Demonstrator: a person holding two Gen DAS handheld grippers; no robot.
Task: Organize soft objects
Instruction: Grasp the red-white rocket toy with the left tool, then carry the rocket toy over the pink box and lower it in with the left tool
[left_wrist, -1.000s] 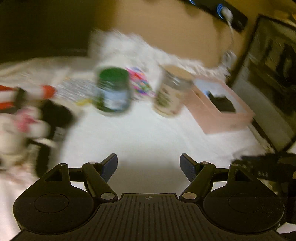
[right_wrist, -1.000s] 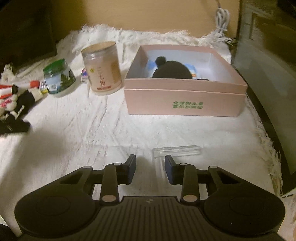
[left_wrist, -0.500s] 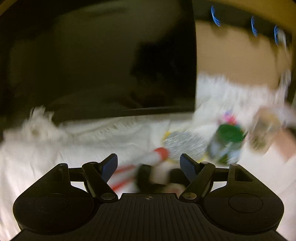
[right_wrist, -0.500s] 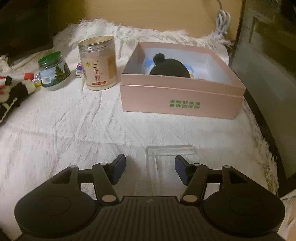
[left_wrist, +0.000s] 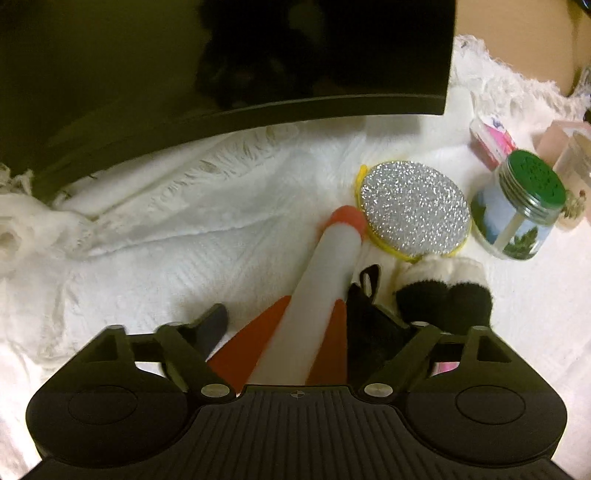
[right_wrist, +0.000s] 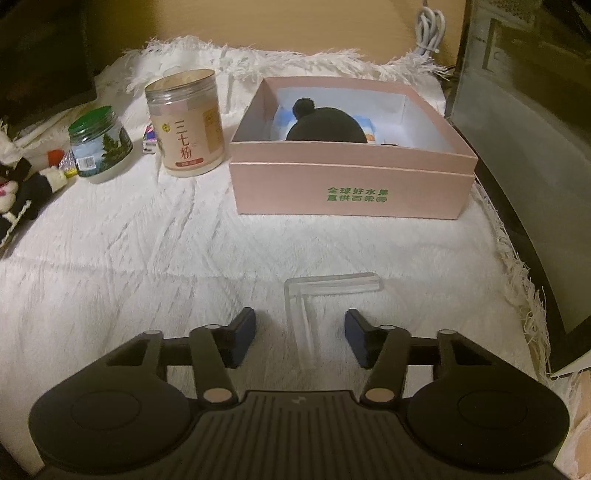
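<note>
My left gripper is open, its jaws on either side of a white soft rocket toy with a red tip and red fins that lies on the white blanket. A black-and-white plush toy lies just right of the rocket; it also shows at the left edge of the right wrist view. My right gripper is open and empty, with a clear L-shaped plastic piece between its fingers. A pink box farther back holds a black plush.
A silver glitter disc and a green-lidded jar lie beyond the rocket. The jar and a tan canister stand left of the box. A dark screen stands behind; a dark panel is at the right.
My left gripper swung left from the jars and came down over the rocket toy. My right gripper opened wider and shifted slightly over the clear plastic piece.
</note>
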